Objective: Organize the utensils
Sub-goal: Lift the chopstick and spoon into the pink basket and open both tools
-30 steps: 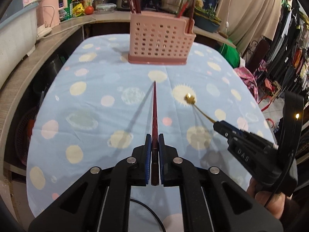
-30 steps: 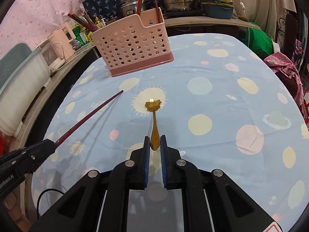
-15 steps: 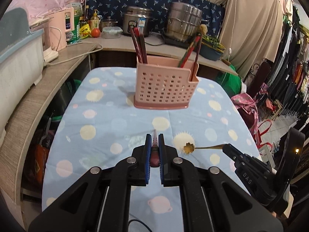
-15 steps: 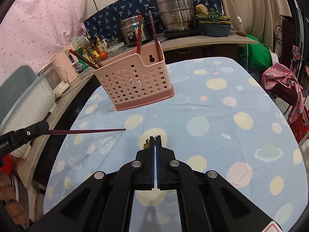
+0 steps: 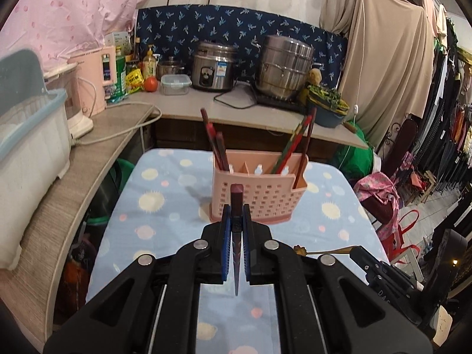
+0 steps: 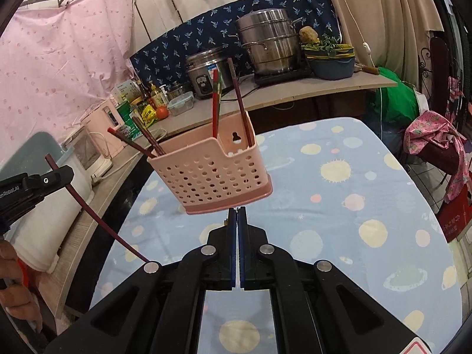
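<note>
My left gripper (image 5: pixel 236 215) is shut on a dark red chopstick (image 5: pixel 236 203), held upright, thick end up, tip pointing down. It also shows in the right wrist view (image 6: pixel 88 209), slanting down from the left gripper (image 6: pixel 44 180). My right gripper (image 6: pixel 237 212) is shut on a gold spoon, hidden between its pads there. The left wrist view shows the spoon (image 5: pixel 324 251) sticking out of the right gripper (image 5: pixel 354 250), level above the table. The pink perforated utensil holder (image 5: pixel 262 197) stands ahead with several chopsticks in it; it also shows in the right wrist view (image 6: pixel 212 174).
The table wears a light blue cloth with dots (image 6: pixel 354 194). A wooden counter (image 5: pixel 88 159) runs along the left and back with a rice cooker (image 5: pixel 215 66), a steel pot (image 5: pixel 286 67) and a white bin (image 5: pixel 26 147). Clothes hang at the right (image 5: pixel 448 135).
Both grippers have risen off the table with their utensils. The chopstick has swung from lying forward to upright. The spoon has turned level.
</note>
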Available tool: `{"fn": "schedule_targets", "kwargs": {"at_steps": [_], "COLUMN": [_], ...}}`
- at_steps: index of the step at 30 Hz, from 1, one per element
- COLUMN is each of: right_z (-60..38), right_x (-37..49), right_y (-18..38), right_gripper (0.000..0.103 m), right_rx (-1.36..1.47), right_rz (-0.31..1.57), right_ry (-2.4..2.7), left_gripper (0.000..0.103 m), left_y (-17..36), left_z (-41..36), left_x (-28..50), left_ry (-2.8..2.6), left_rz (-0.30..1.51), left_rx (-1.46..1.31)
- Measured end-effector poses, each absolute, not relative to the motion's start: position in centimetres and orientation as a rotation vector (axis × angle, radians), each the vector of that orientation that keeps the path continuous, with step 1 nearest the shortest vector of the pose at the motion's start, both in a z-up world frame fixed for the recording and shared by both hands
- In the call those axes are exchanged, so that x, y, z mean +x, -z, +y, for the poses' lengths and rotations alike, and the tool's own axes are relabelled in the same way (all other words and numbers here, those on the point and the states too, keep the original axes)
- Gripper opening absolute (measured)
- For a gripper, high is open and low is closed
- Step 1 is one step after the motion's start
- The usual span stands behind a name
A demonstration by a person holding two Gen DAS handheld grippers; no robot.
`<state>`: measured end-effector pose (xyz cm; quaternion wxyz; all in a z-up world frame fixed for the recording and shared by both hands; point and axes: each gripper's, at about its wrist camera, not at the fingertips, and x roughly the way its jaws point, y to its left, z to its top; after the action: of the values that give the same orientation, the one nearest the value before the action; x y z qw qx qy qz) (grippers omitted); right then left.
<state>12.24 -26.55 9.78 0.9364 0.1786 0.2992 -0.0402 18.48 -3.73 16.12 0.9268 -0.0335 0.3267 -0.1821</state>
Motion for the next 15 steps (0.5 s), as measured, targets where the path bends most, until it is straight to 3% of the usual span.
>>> {"fn": "schedule_targets", "kwargs": {"at_steps": [15], "right_z": [-27.5], "right_x": [19.9], "right_y": [-17.4], "right_gripper": [0.002], "right_rx": [0.338], "right_rz": [0.468], "right_ry": [0.053], "left_gripper": [0.007], "left_y": [-25.3], "left_z": [-6.2], "left_x": [24.0], "left_ry": [0.360], "left_rz": [0.474], "left_rx": [-0.112]}}
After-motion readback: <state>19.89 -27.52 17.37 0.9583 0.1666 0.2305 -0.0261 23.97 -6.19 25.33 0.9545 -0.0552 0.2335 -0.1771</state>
